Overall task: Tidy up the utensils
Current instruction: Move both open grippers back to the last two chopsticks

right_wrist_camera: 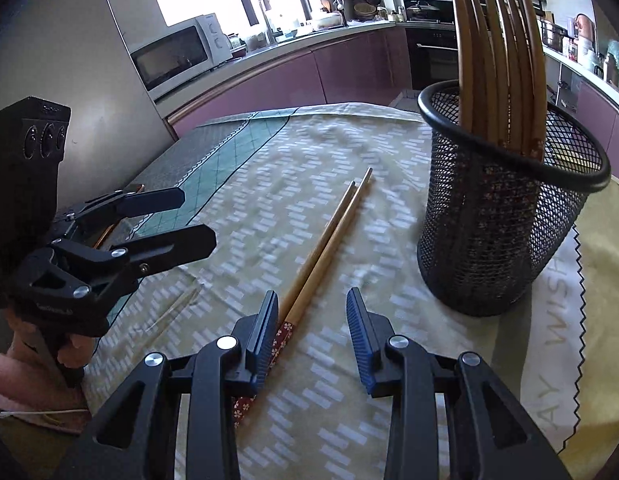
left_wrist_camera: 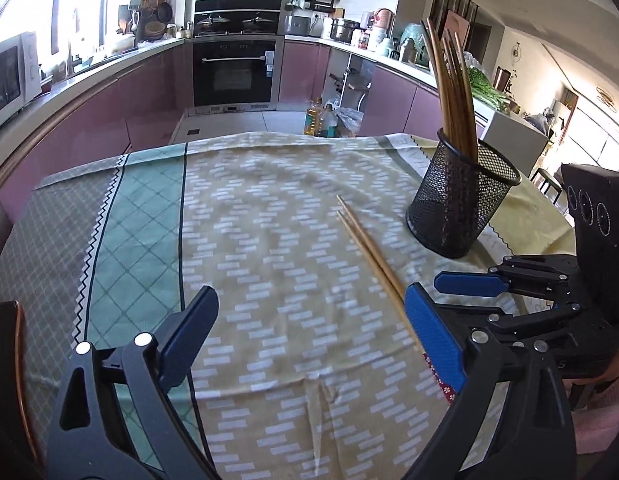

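Two wooden chopsticks point(left_wrist_camera: 365, 248) with red patterned ends lie side by side on the tablecloth. A black mesh holder point(left_wrist_camera: 461, 204) stands right of them, with several brown chopsticks point(left_wrist_camera: 449, 80) upright in it. My left gripper point(left_wrist_camera: 309, 292) hovers open over the cloth with nothing between its fingers, and the loose pair runs behind its right finger point(left_wrist_camera: 433, 336). In the right wrist view my right gripper point(right_wrist_camera: 312, 300) is open, low over the loose chopsticks point(right_wrist_camera: 329, 232). Their red ends lie against the left finger point(right_wrist_camera: 265, 328) without being gripped. The holder point(right_wrist_camera: 509, 220) stands to the right, and the left gripper point(right_wrist_camera: 199, 218) is open at the left.
A patterned cloth point(left_wrist_camera: 269, 220) covers the table. A wooden chair back point(left_wrist_camera: 17, 360) rises at its left edge. Oil bottles point(left_wrist_camera: 321, 120) stand on the floor beyond the far edge. Kitchen counters, a microwave point(right_wrist_camera: 177, 52) and an oven point(left_wrist_camera: 233, 72) line the walls. A hand point(right_wrist_camera: 69, 352) holds the left gripper.
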`<action>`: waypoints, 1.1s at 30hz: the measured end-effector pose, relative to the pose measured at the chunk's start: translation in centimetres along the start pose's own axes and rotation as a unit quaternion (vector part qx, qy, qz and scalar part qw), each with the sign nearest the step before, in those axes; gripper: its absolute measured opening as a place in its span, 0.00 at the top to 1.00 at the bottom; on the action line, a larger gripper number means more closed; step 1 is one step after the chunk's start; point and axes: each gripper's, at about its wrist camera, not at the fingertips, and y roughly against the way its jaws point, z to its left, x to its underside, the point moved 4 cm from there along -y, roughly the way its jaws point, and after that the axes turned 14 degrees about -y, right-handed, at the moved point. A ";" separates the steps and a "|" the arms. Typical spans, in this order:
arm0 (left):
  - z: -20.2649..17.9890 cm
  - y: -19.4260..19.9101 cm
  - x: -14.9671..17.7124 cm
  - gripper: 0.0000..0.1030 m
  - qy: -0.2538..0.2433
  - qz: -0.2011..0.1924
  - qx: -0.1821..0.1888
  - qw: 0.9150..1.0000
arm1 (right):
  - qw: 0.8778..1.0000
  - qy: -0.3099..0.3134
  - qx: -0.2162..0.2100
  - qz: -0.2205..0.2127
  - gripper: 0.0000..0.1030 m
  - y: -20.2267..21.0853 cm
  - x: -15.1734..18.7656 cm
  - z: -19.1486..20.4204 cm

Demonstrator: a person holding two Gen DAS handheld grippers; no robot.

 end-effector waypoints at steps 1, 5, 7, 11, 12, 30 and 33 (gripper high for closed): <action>0.0 -0.1 0.1 0.12 0.000 0.001 0.000 1.000 | 1.000 0.000 0.000 0.001 0.68 -0.1 0.0 0.0; -0.3 -0.3 0.3 0.14 -0.002 0.004 0.000 1.000 | 1.000 0.003 0.005 0.005 0.68 -0.6 -0.1 0.4; -0.4 -0.3 0.3 0.16 -0.004 0.005 0.001 1.000 | 1.000 0.005 0.009 0.007 0.68 -0.8 -0.1 0.5; -0.5 -0.5 0.3 0.18 -0.005 0.005 0.004 1.000 | 1.000 0.005 0.014 0.007 0.68 -0.9 0.0 0.5; -0.5 -0.5 0.3 0.19 -0.005 0.006 0.005 1.000 | 1.000 0.004 0.015 0.008 0.68 -1.0 0.0 0.4; -2.7 -2.1 0.3 0.27 -0.044 0.023 0.030 0.998 | 1.000 -0.016 0.012 0.014 0.73 -0.5 0.0 -0.9; -3.6 -2.5 0.3 0.30 -0.055 0.026 0.049 0.997 | 1.000 -0.024 0.009 0.015 0.73 -0.3 -0.2 -1.3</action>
